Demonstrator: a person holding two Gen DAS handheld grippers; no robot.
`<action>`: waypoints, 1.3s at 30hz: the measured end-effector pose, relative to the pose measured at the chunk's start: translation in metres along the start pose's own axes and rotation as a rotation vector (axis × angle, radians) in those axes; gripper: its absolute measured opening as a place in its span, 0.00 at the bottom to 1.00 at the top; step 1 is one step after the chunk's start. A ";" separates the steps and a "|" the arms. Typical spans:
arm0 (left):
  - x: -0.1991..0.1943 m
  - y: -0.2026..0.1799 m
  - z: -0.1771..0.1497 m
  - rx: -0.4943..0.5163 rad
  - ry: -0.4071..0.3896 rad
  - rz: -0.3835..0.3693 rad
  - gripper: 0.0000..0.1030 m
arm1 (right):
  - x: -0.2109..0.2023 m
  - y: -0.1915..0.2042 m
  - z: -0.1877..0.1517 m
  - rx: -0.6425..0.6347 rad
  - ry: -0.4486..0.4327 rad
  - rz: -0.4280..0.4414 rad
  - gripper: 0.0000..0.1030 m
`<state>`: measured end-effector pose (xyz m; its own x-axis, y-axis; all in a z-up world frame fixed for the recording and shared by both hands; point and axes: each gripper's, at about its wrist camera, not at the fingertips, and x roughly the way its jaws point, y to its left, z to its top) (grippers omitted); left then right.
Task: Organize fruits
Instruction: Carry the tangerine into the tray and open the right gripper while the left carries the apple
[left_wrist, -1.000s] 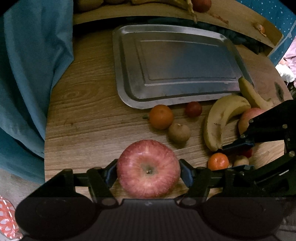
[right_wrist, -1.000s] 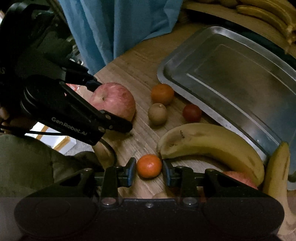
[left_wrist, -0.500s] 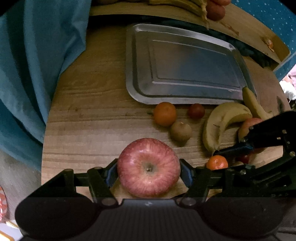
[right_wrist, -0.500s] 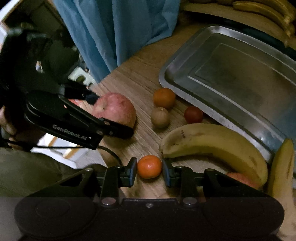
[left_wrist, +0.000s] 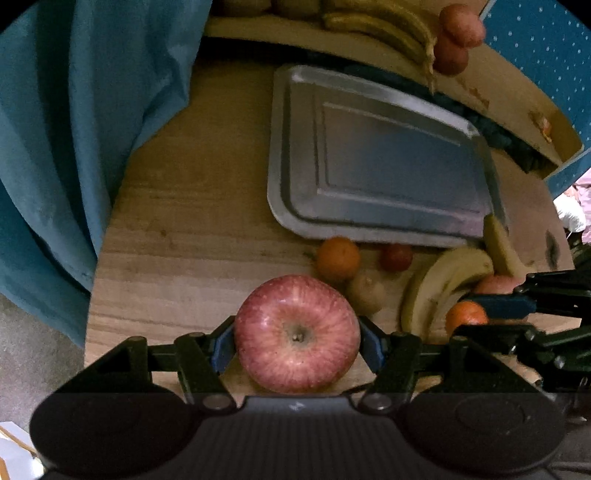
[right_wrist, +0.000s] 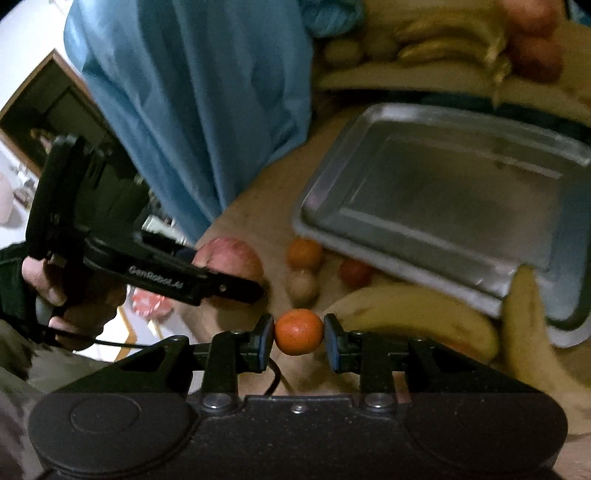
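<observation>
The wooden counter (left_wrist: 192, 229) is the biggest thing in view, with a blue cloth (left_wrist: 74, 129) hanging past its left edge. Toward the far edge lies a bare metal tray (left_wrist: 388, 170), and beyond it a raised board (left_wrist: 480, 85) carries more bananas and reddish fruit, too blurred to tell further. Just beside the tray's near rim lie two bananas (right_wrist: 424, 314), one curved along the rim and the other with its tip resting over the tray's near right corner. The left gripper (left_wrist: 297, 341) has its jaws clamped on a red apple (left_wrist: 297, 334), stem end toward the camera, near the counter's near edge; the views do not settle whether the apple touches the wood. In the right wrist view a hand (right_wrist: 66, 295) holds that gripper's handle. A second apple (left_wrist: 496, 284) peeks out behind the bananas, mostly hidden. The right gripper (right_wrist: 298, 334) has its jaws closed on a small orange (right_wrist: 298, 331), held above the counter near the bananas. Between the held apple and the tray's near rim sit another orange (left_wrist: 338, 258), a brown kiwi (left_wrist: 365, 293) close against it, and a small red fruit (left_wrist: 396, 256), apart from them and nearest the tray.
</observation>
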<state>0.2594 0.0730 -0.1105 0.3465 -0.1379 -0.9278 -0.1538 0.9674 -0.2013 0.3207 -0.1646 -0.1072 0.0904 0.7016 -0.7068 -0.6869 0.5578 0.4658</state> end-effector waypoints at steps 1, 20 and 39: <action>-0.002 0.000 0.002 -0.001 -0.007 0.000 0.69 | -0.003 -0.002 0.002 0.003 -0.019 -0.010 0.30; 0.032 -0.016 0.089 0.002 -0.083 -0.010 0.69 | 0.008 -0.064 0.036 0.032 -0.078 -0.246 0.30; 0.066 -0.028 0.106 0.047 0.017 0.001 0.69 | 0.027 -0.081 0.045 0.050 -0.004 -0.242 0.34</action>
<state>0.3849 0.0590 -0.1323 0.3302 -0.1407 -0.9334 -0.1101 0.9763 -0.1861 0.4108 -0.1711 -0.1400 0.2510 0.5469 -0.7987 -0.6087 0.7307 0.3091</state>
